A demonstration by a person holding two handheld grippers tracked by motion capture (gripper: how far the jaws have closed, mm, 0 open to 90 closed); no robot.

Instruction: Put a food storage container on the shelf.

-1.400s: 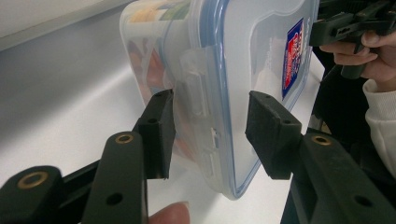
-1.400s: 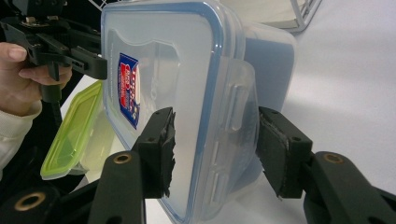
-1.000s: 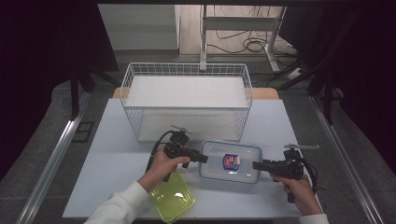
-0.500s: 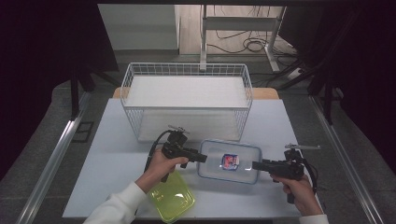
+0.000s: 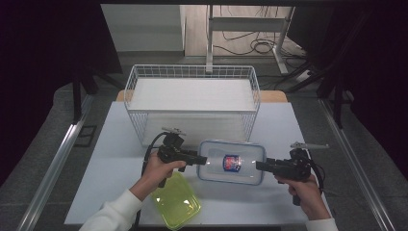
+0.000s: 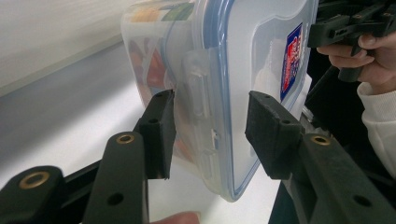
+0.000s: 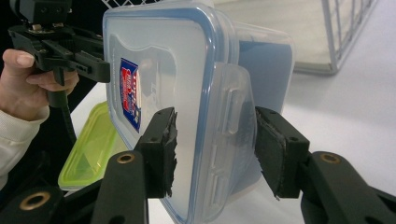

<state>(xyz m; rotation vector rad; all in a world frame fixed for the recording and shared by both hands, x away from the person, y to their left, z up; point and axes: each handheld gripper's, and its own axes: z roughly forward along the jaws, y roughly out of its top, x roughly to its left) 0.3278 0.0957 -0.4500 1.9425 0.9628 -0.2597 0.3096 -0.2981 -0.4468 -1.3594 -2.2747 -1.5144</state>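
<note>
Clear lidded box (image 5: 232, 162): food inside seen in left gripper view.

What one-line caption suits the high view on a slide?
Left gripper and right gripper clamp opposite ends of a clear lidded container before a wire basket; green lid nearby.

Container (image 5: 232, 162) slightly higher off table (image 5: 120, 159)

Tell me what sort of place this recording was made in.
Probably a lab or test workspace, not a kitchen: a white table ringed by black curtains, loose cables on the floor behind it, and a wire basket staged near a lidded container.
</note>
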